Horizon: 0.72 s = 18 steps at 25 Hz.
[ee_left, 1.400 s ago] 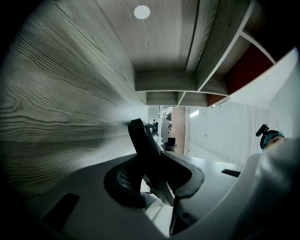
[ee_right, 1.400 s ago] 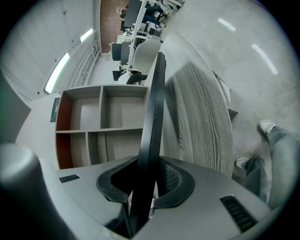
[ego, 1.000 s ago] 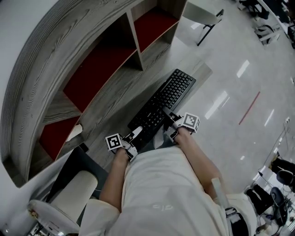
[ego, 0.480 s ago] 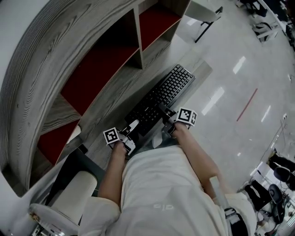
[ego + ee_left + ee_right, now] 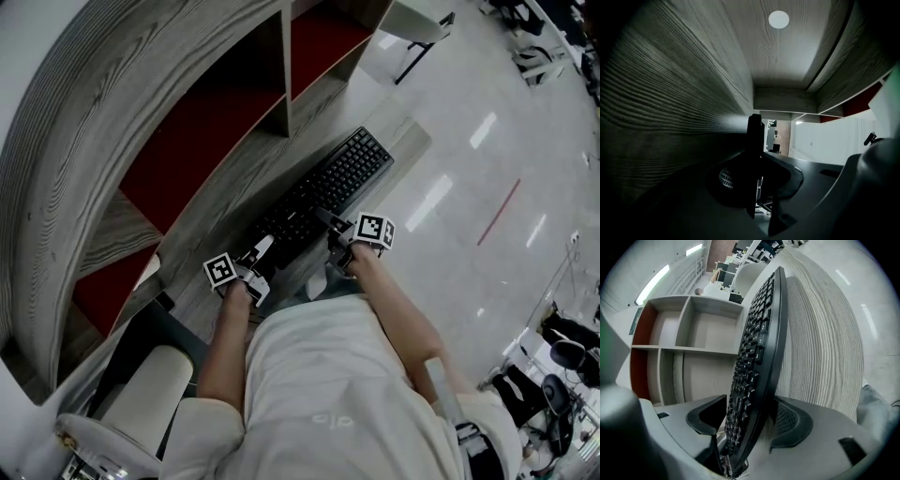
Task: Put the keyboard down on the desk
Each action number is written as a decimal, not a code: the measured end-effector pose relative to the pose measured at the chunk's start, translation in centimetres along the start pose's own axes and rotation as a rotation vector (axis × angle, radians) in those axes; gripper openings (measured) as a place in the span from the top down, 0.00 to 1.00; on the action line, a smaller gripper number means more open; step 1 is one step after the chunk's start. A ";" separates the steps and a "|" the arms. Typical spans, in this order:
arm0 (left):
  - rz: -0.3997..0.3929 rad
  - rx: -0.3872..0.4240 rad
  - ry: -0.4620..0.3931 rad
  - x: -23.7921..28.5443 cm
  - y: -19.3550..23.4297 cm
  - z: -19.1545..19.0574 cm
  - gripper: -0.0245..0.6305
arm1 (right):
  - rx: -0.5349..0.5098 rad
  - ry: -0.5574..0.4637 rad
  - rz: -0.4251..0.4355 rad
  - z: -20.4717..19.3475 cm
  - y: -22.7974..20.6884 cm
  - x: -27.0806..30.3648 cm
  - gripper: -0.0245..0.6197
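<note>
A pale, glossy floor (image 5: 469,169) spreads to the right of a long grey wood-grain desk (image 5: 239,192). The back of the desk rises into open shelf compartments (image 5: 202,131) lined in dark red. You look steeply down past your white shirt (image 5: 328,394), and a black chair (image 5: 150,398) with a cream cushion sits at your lower left.

The black full-size keyboard (image 5: 328,187) lies lengthwise along the desk top, keys up. Its far end points away from you, and its near end is at the front edge, where both of your tools meet it. The head view does not show whether that near end rests flat on the wood.

Your left gripper (image 5: 262,248), with its marker cube (image 5: 219,271) just behind, is at the keyboard's near left corner. In the left gripper view the jaws stand narrow. A thin dark slab, the keyboard's edge (image 5: 753,136), is clamped upright between the pads of the left gripper (image 5: 757,176).

Your right gripper (image 5: 328,225), with its own marker cube (image 5: 373,229), is at the near right side. In the right gripper view its jaws are opening and stand wide. The keyboard (image 5: 757,357) runs up between them, key side facing the left pad with a clear gap. The pad on the underside is close, but I cannot see it pressing. So the right gripper (image 5: 749,420) has the keyboard between its jaws without gripping it. The desk's wood grain (image 5: 825,348) lies just beyond the keyboard's underside in that view, and the shelf compartments (image 5: 679,333) stand on the key side.
</note>
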<state>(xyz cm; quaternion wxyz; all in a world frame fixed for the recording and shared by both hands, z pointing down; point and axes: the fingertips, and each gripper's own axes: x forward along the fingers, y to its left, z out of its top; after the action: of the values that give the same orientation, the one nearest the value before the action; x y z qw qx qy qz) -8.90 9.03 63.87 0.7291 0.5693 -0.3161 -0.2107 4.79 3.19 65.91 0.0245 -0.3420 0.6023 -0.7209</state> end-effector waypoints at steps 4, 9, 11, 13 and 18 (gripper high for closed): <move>0.002 0.024 -0.002 0.0 0.3 0.0 0.81 | 0.039 -0.071 -0.025 0.9 -1.4 -1.2 0.53; -0.006 0.001 -0.016 -0.1 0.5 0.4 0.81 | 0.112 -0.107 0.015 1.3 -2.1 -1.4 0.70; -0.007 -0.018 -0.022 -0.1 0.7 0.4 0.81 | 0.126 -0.117 0.024 1.3 -1.8 -1.4 0.71; -0.005 -0.042 -0.034 -0.2 1.1 0.4 0.81 | 0.124 -0.121 0.019 1.3 -1.6 -1.3 0.73; 0.041 -0.054 -0.080 -0.5 2.1 0.7 0.79 | 0.114 -0.112 -0.024 1.1 -1.6 -0.9 0.75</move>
<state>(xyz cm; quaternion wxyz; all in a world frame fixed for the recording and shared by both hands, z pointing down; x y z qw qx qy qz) -9.87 9.41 65.85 0.7351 0.5340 -0.3509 -0.2268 6.67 3.13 66.95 0.0691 -0.3871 0.5539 -0.7339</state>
